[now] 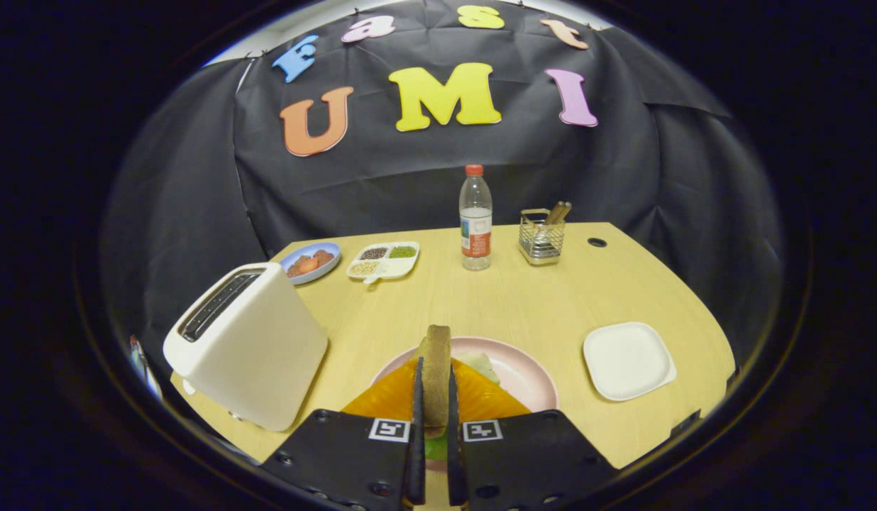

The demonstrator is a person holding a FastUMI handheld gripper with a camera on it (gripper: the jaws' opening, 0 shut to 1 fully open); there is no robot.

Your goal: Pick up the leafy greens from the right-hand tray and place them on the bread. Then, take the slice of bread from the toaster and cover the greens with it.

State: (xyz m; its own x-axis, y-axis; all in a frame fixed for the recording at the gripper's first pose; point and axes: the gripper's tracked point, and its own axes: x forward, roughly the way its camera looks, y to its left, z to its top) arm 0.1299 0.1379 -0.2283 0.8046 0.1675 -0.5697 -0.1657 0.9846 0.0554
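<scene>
Bread slice [436, 369] in jaws above pink plate [524, 369], wooden table [538, 298].

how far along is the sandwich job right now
Done: leafy greens already lie on the pink plate, the white tray is bare, and the toaster slot looks vacated. In hand: the jaws grip the bread slice on edge above the plate. Left: lay it over the greens.
</scene>
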